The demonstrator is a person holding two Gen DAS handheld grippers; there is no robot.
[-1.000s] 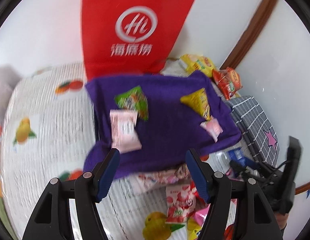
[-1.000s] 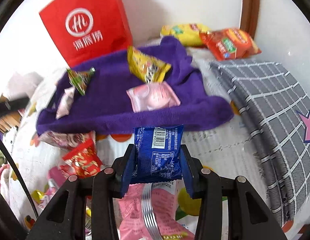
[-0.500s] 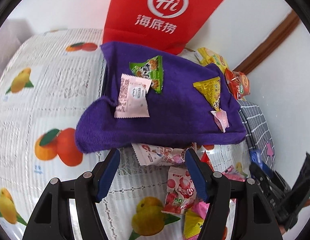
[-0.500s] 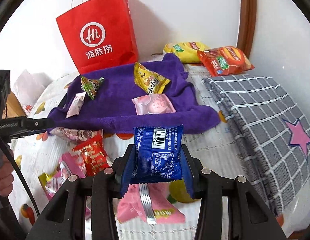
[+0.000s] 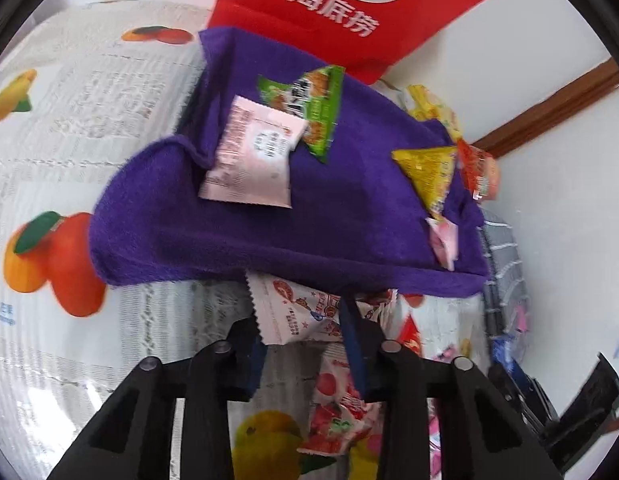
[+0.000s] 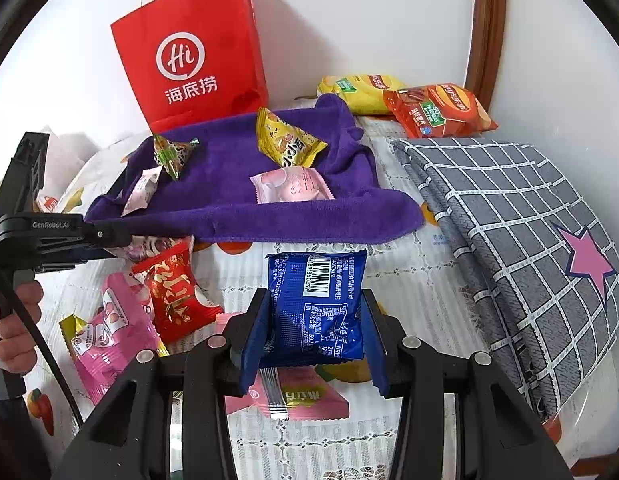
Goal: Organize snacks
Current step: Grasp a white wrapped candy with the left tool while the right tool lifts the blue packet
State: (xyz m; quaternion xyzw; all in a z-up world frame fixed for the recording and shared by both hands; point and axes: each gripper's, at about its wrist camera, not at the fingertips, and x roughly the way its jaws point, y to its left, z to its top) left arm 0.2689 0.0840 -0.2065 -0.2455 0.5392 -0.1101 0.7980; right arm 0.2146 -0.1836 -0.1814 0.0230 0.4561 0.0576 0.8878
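A purple towel (image 5: 329, 216) (image 6: 229, 200) lies on the fruit-print tablecloth with a green packet (image 5: 309, 108), a pale pink packet (image 5: 253, 160), a yellow packet (image 5: 429, 168) and a small pink packet (image 6: 291, 186) on it. My left gripper (image 5: 301, 332) is shut on a white and red snack packet (image 5: 293, 308) at the towel's near edge. My right gripper (image 6: 315, 332) is shut on a blue packet (image 6: 317, 304) and holds it above the table, in front of the towel.
A red paper bag (image 6: 189, 68) stands behind the towel. Yellow and orange chip bags (image 6: 433, 108) lie at the back right. A grey checked cloth (image 6: 529, 240) covers the right side. Several loose red and pink packets (image 6: 149, 304) lie front left.
My left gripper moved forward to the towel's near edge and closed on the white and red packet. My right gripper pulled back and rose a little, still holding the blue packet.
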